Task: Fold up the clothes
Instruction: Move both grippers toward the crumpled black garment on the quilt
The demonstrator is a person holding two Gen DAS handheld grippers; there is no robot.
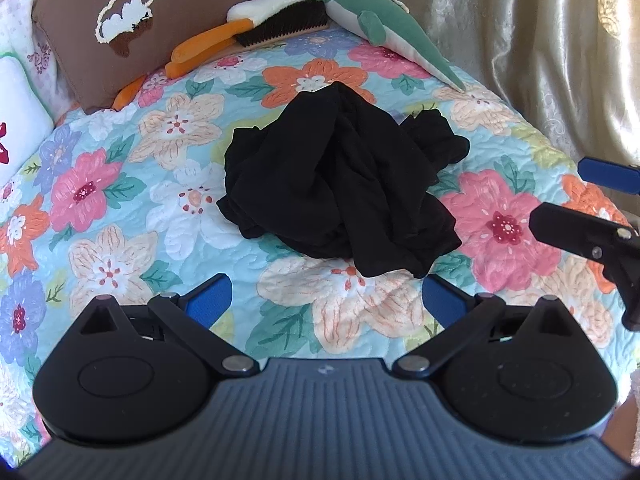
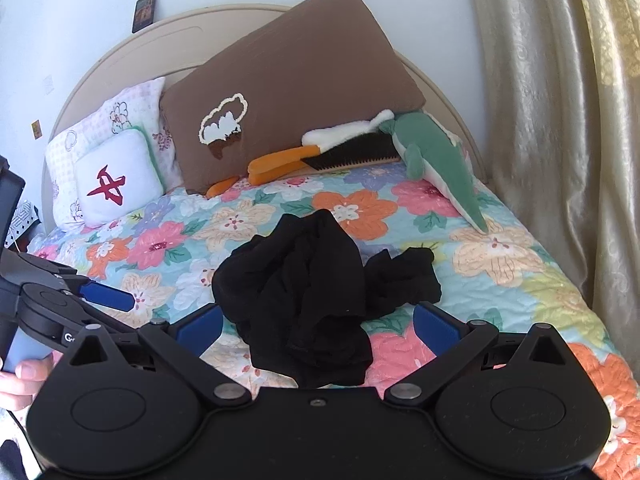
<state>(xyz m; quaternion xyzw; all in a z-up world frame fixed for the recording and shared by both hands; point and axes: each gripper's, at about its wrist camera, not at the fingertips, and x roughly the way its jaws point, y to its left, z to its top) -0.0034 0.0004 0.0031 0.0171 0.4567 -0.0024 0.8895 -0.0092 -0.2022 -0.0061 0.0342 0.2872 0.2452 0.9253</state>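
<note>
Nearest in the left wrist view, the left gripper [image 1: 327,296] is spread wide and holds nothing, hanging over the floral quilt [image 1: 120,216] just short of the crumpled black garment [image 1: 340,184], which lies mid-bed; the right gripper [image 1: 576,196] enters at the right edge, its blue pads apart, and a brush [image 1: 280,26] and green plush toy [image 1: 384,28] lie far off by the brown pillow [image 1: 88,40]. From the right wrist view, the right gripper [image 2: 318,326] is likewise wide and empty, the garment's [image 2: 312,304] near edge lying between its fingers, while the left gripper [image 2: 108,296] shows at the left, held by a hand [image 2: 20,380].
</note>
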